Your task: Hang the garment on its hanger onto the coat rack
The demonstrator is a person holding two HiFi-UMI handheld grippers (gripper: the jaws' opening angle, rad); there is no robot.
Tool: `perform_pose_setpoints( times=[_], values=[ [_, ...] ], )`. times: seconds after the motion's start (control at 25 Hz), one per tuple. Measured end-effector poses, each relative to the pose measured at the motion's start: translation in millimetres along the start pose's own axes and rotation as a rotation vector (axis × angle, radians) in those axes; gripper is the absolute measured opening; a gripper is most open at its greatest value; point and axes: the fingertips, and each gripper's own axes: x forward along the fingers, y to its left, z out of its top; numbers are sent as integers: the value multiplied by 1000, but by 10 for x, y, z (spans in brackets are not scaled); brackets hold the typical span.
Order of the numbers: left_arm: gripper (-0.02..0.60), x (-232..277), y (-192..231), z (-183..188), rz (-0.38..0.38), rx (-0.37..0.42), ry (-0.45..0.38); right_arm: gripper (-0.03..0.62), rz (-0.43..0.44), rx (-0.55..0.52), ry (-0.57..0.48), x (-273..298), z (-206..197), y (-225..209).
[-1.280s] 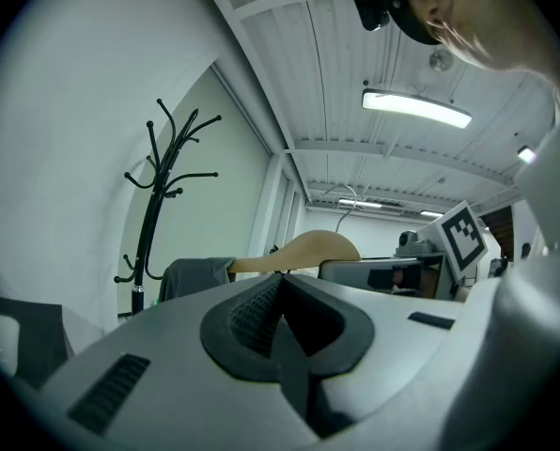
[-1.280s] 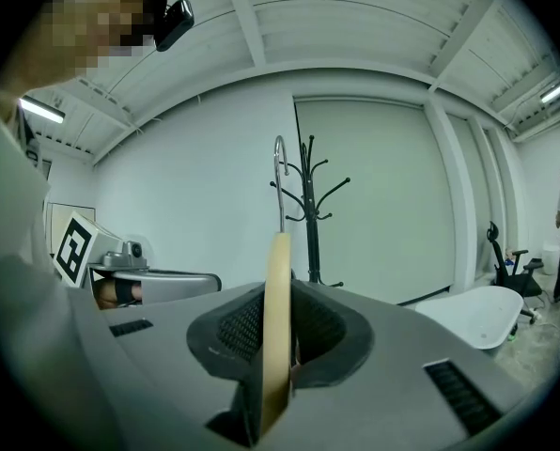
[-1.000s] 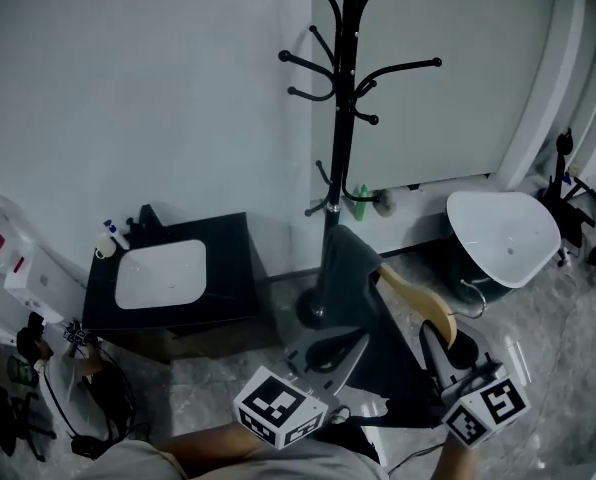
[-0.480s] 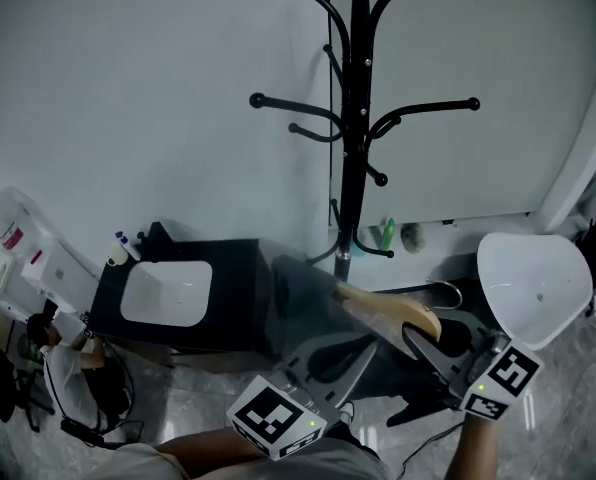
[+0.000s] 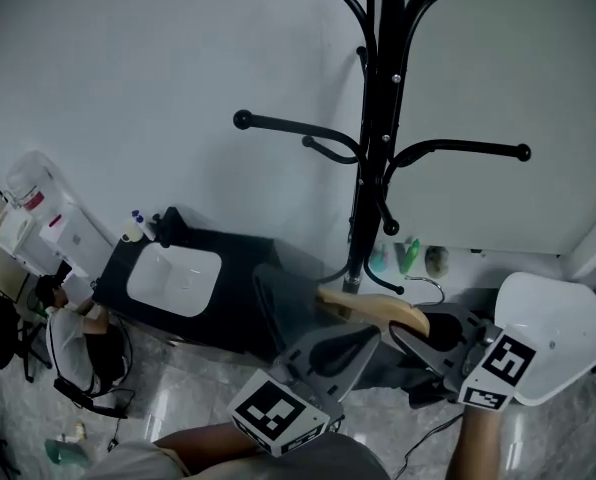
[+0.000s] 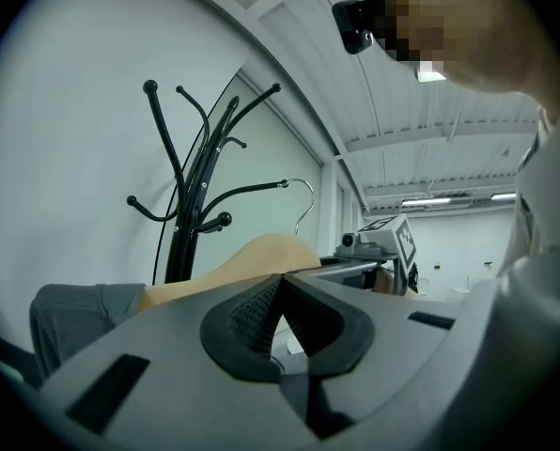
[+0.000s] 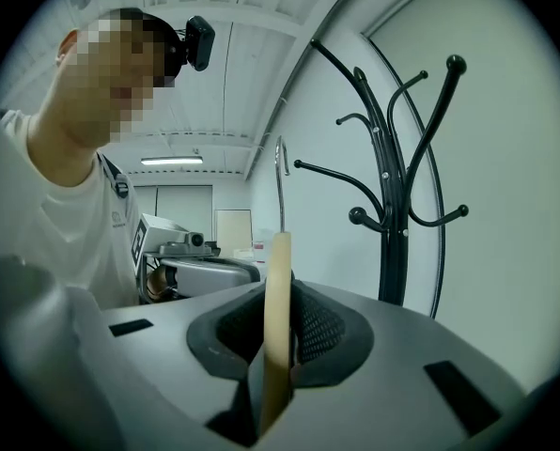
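Observation:
The black coat rack (image 5: 376,138) stands against the white wall, its curved arms spreading left and right. A wooden hanger (image 5: 373,308) with a metal hook (image 5: 430,286) carries a grey garment (image 5: 278,303) low in front of the pole. My right gripper (image 5: 406,332) is shut on the hanger; in the right gripper view the wooden edge (image 7: 278,318) stands between the pads, the hook (image 7: 281,177) above it and the rack (image 7: 393,195) to the right. My left gripper (image 5: 368,334) is shut just below the hanger, with nothing seen between its tips (image 6: 280,278).
A black low table (image 5: 233,308) with a white tray (image 5: 173,278) stands to the left of the rack. A white chair (image 5: 553,333) is at the lower right. Small bottles (image 5: 408,256) sit by the rack's base. White boxes (image 5: 48,233) and cables lie at the far left.
The hanger and both grippers have come closer to the rack's pole and stand higher. The view has shifted, so the rack's arms now loom larger and lower in it.

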Motion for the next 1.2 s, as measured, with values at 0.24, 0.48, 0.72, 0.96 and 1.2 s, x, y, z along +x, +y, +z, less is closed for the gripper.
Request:
perform_pose_setpoints(
  times=[0.24, 0.48, 0.72, 0.96, 1.2],
  values=[
    [6, 206, 275, -20, 12, -5, 8, 63, 85, 42, 22, 188, -39, -419],
    [5, 405, 555, 10, -15, -20, 2, 63, 130, 83, 45, 399, -70, -775],
    [5, 585, 796, -36, -41, -32, 14, 63, 149, 102, 83, 639, -161, -1068],
    [6, 706, 998, -117, -45, -44, 32, 63, 157, 121, 128, 843, -341, -1276],
    [5, 785, 1128, -155, -38, -64, 42, 63, 177, 136, 150, 959, -475, -1364]
  ],
)
